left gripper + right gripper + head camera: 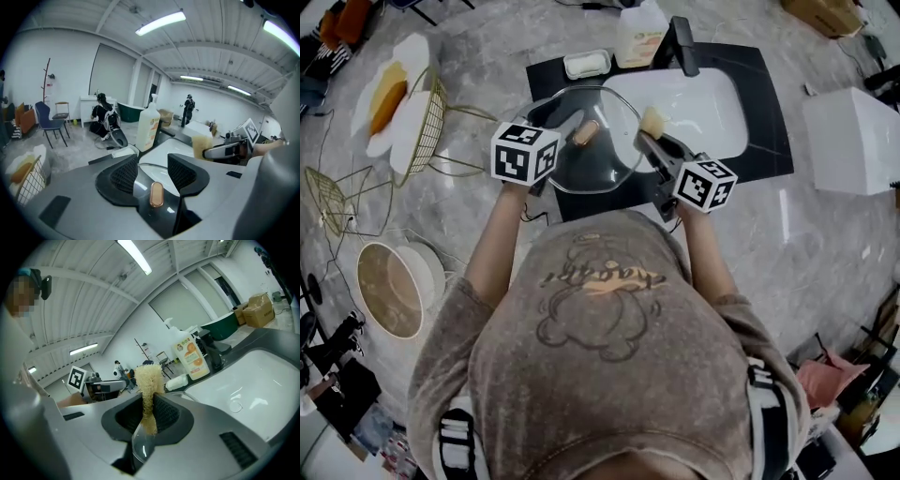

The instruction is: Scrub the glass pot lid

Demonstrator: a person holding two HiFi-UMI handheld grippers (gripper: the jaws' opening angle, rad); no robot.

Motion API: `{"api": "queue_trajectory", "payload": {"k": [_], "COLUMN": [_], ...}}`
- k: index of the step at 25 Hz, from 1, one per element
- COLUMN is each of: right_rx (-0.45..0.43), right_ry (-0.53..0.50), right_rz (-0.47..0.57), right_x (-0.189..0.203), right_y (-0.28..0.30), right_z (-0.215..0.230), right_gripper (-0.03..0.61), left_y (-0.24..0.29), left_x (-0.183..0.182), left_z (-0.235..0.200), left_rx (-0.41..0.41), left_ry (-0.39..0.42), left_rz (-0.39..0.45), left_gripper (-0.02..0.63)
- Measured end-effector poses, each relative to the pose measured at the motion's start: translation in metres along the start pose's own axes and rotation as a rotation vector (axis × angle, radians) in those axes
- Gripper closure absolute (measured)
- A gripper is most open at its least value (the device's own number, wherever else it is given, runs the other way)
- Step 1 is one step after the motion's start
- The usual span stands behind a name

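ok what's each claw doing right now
left claw: closed on the glass pot lid
right claw: closed on the loofah scrubber

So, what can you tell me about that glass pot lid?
The glass pot lid is round and clear, with a thin metal-looking rim and a copper-coloured knob in the middle. It hangs tilted over the white sink's edge, clamped near its left edge by the left gripper. A pale scrubber sits at its right rim.

light: bright ceiling tubes point(161, 23); glare: sink point(694, 108) glossy; edges: fisheye-bent, dark corners; focus: sharp
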State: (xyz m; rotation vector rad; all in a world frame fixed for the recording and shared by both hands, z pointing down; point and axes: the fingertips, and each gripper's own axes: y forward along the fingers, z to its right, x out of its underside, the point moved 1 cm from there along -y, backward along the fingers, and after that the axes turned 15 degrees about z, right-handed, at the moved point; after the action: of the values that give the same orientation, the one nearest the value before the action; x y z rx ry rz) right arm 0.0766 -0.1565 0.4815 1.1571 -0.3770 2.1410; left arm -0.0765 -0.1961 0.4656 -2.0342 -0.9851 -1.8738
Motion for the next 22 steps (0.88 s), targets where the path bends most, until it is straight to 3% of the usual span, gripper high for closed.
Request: {"api": "queue_trajectory", "payload": {"k": [6,11,17,22], "right_rx": [-0.054,-0.054,-0.022,0.002], "right_ry": [-0.086,-0.221,-0.312,-0.328], "right_rz": [-0.025,-0.002,0.074,0.108], "right_x": [0.0,-0.003,-0.007,-0.002], "right_y": [0.026,0.037,0.034,0.027], "right_z": [-0.019,-0.031,-0.031,-0.029], "right_gripper": [0.529,0.529,0.529,0.529], "left_y": [-0.059,-0.082,-0.088,-0.083], "left_x": [-0.032,-0.03,-0.009,0.007], "left_z": [-0.007,-0.012,-0.021,-0.02], "left_rx": [-0.109,-0.165,-0.224,-0.232], "left_ry": [-0.025,-0.023,-0.037,-0.051], "left_rz": [0.184,0.345,0.409,0.397], "left_gripper": [0.417,0.444,0.587,0.595]}}
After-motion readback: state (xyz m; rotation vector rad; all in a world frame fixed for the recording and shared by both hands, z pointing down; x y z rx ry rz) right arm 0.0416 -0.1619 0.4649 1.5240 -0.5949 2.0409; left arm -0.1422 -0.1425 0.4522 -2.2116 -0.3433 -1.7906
